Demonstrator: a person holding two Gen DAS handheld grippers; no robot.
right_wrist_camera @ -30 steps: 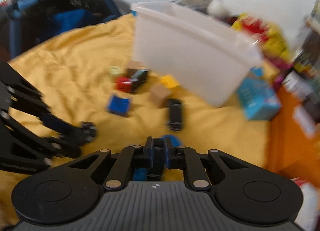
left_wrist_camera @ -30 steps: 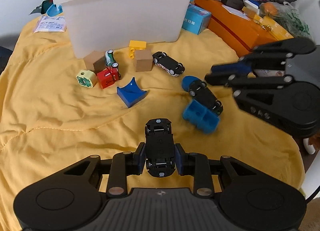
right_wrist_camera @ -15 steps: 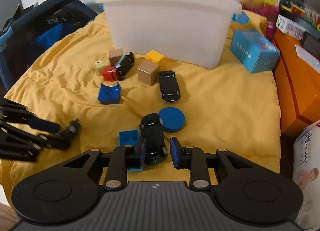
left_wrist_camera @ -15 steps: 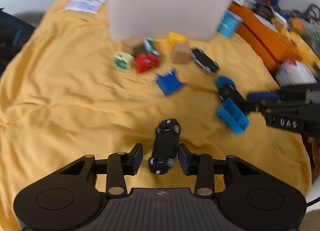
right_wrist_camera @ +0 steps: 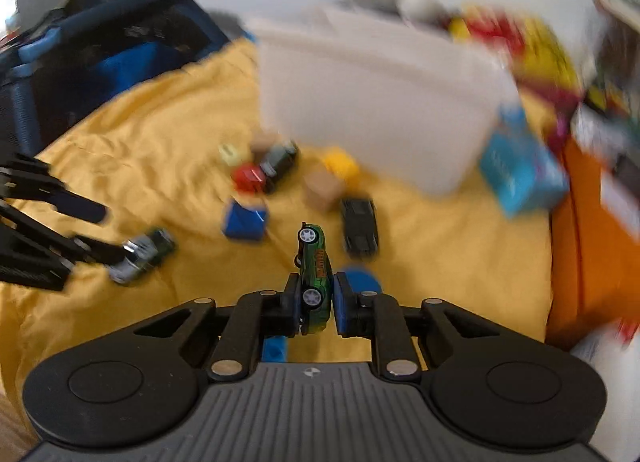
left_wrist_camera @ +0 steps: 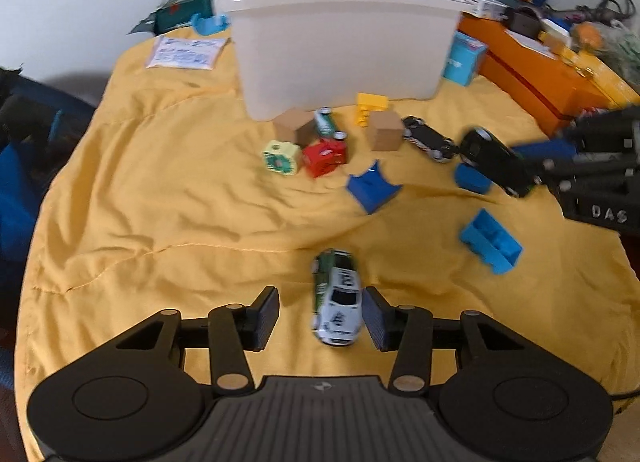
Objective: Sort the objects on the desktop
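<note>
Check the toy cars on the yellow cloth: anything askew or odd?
Yes. The green car is held on its side in the shut right gripper, wheels facing the camera. The white-and-green car lies upright on the cloth between the open left gripper's fingers, which have just been opening.

White car (left_wrist_camera: 338, 302) upright on cloth (green car (right_wrist_camera: 314, 274) gripped sideways).

Both wrist cameras look steeply down, close over one shared yellow cloth (left_wrist_camera: 160, 201).

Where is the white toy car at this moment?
In the left wrist view, the white toy car lies on the yellow cloth between the open fingers of the left tool, near its right finger, untouched.
</note>
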